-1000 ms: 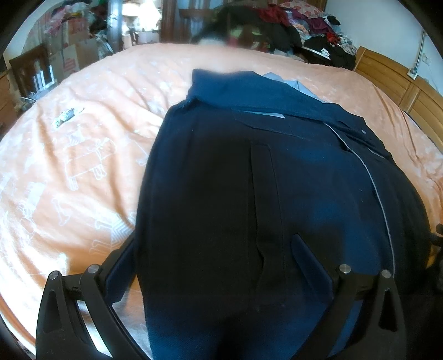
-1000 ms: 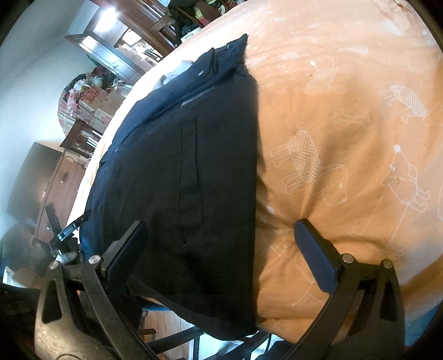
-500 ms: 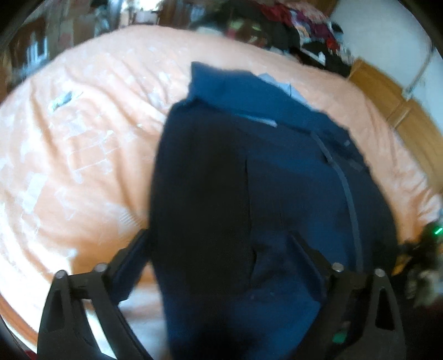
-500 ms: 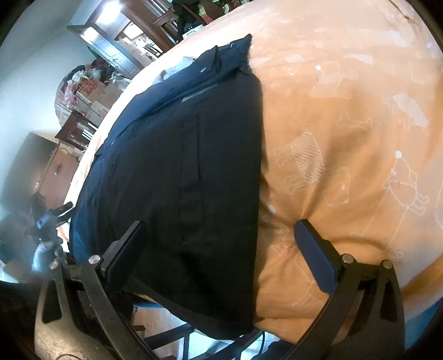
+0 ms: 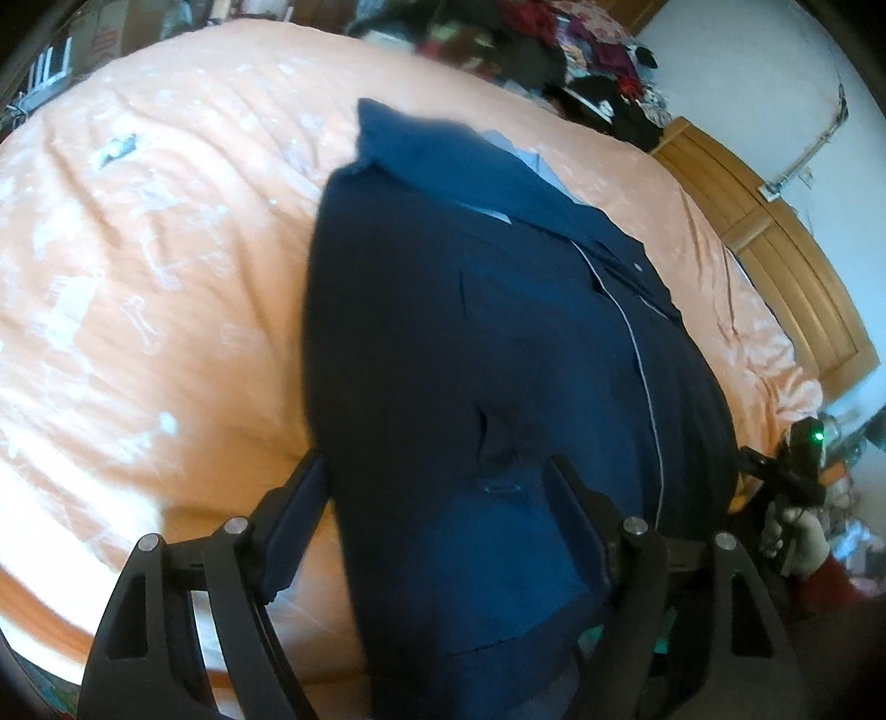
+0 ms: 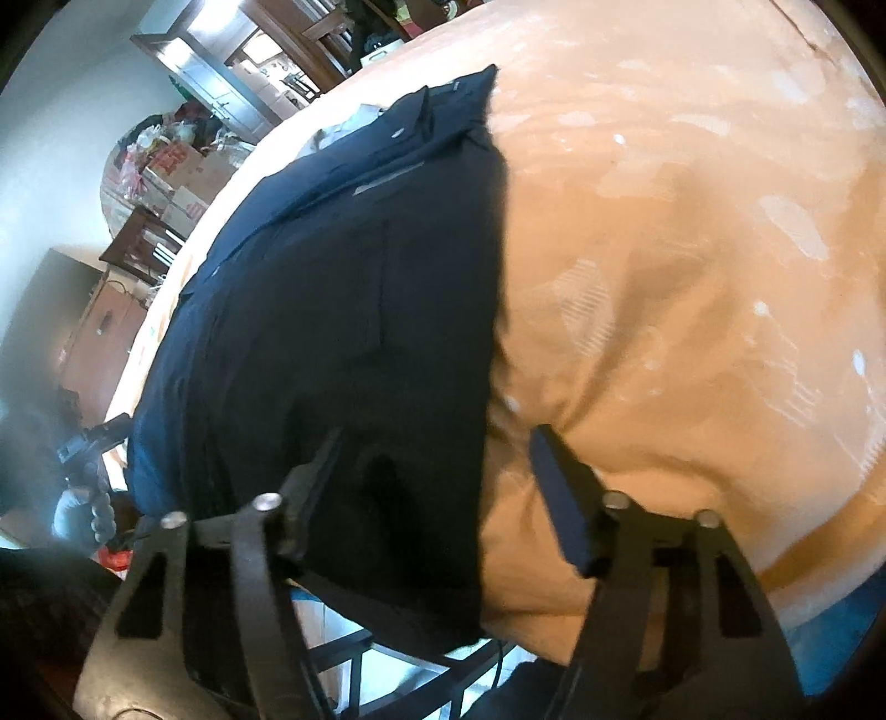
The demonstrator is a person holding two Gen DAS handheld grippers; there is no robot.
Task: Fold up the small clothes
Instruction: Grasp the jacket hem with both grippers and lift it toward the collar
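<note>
Both grippers have come closer to the navy shirt [image 5: 498,343] on the bed [image 5: 138,277] near its front edge. Left gripper [image 5: 437,520] and right gripper [image 6: 437,487] are open wide over the hem, holding nothing (each straddles one side edge). Pinch only hem cloth, not the sheet. A clothes pile [image 5: 554,50] sits at the far edge, out of the way

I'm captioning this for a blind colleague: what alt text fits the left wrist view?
A dark navy collared garment lies flat on an orange patterned bedspread, its near hem between the open left gripper fingers. A heap of clothes sits beyond.
</note>
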